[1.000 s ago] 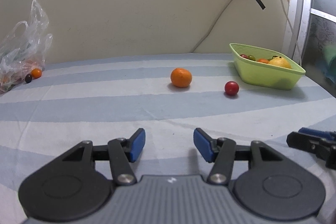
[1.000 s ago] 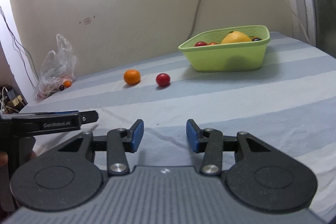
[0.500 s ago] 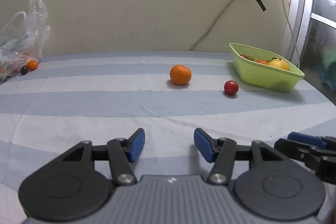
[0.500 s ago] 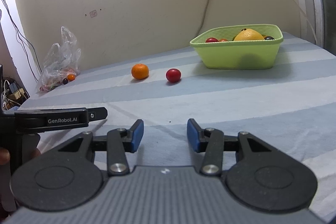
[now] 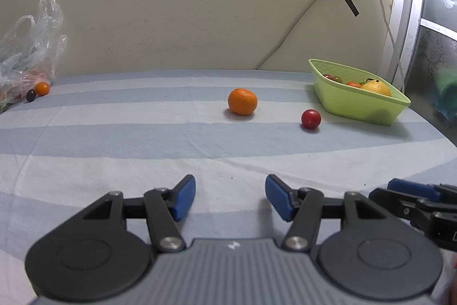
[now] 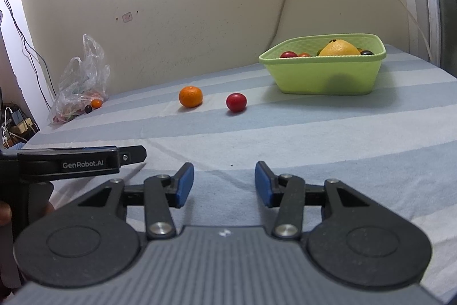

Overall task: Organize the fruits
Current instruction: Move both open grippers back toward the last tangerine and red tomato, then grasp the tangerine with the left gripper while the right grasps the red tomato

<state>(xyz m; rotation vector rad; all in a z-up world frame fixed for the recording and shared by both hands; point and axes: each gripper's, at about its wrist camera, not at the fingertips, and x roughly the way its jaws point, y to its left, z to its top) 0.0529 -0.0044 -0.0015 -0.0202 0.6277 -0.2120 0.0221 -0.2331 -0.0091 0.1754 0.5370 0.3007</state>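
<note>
Nearest to me, my left gripper [image 5: 230,197] and my right gripper [image 6: 224,185] both hang low over the striped bed sheet [image 6: 314,139], each with its jaws apart and nothing between them. They are side by side, the left one visible at the near left edge of the right wrist view.

Farther ahead lie two loose fruits, just beside each other but not touching: the orange mandarin [image 5: 242,101] and, to its right, the small red fruit [image 6: 236,102]. Both are round, so I see no long axis to align with. The mandarin lies nearly straight ahead of my left jaws; the red fruit is almost straight ahead of my right jaws, which I judge nearer to it.

Beyond them, far right, stands the green basket [image 6: 322,76], already holding some fruits. Far left, a plastic bag [image 6: 82,85] rests by the wall.
</note>
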